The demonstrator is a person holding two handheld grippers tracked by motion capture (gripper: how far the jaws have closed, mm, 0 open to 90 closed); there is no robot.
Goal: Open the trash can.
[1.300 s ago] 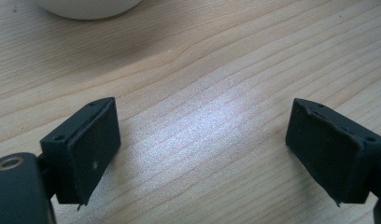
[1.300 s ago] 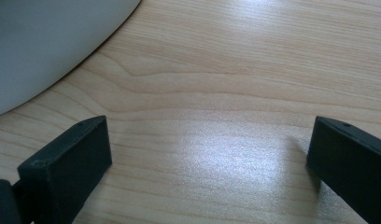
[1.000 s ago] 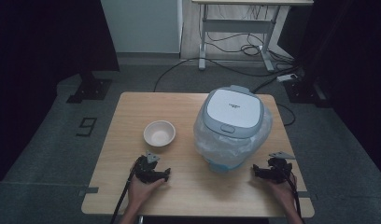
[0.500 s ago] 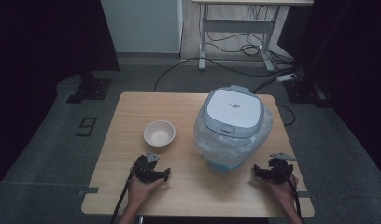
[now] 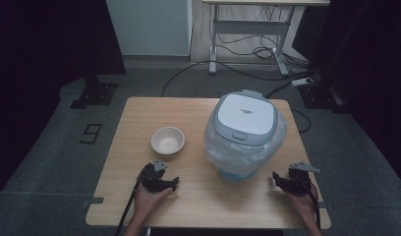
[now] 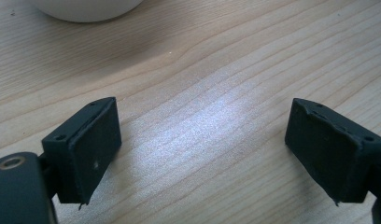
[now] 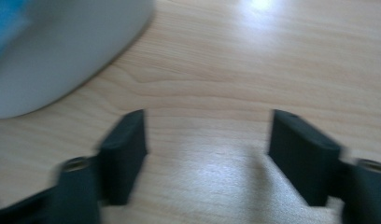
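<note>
Tongs first. Left tongs [image 5: 170,184] rest low on the table [image 5: 139,118], jaws wide apart with bare wood between them in the left gripper view [image 6: 202,154]; nothing held or touched. Right tongs [image 5: 278,179] sit near the table's right front corner; jaws have just been closing and stand partly apart, with bare wood between the blurred pads in the right gripper view [image 7: 207,158]; nothing gripped.

Rice cooker [image 5: 243,129], white-lidded and wrapped in clear plastic around its body, stands on the right half of the table, just left of the right tongs; its pale wall fills the upper left corner of the right gripper view [image 7: 62,51]. White bowl [image 5: 167,140], upright, sits on the left half, beyond the left tongs; its base shows at the top edge of the left gripper view [image 6: 86,9].

Table is light wood on a grey carpeted floor [image 5: 51,162]. A desk frame [image 5: 247,34] with loose cables stands behind; dark curtains at both sides.

Left hand [image 5: 149,199] and right hand [image 5: 301,199] enter from the front edge, both low, the tongs pointing inward toward the cooker.
</note>
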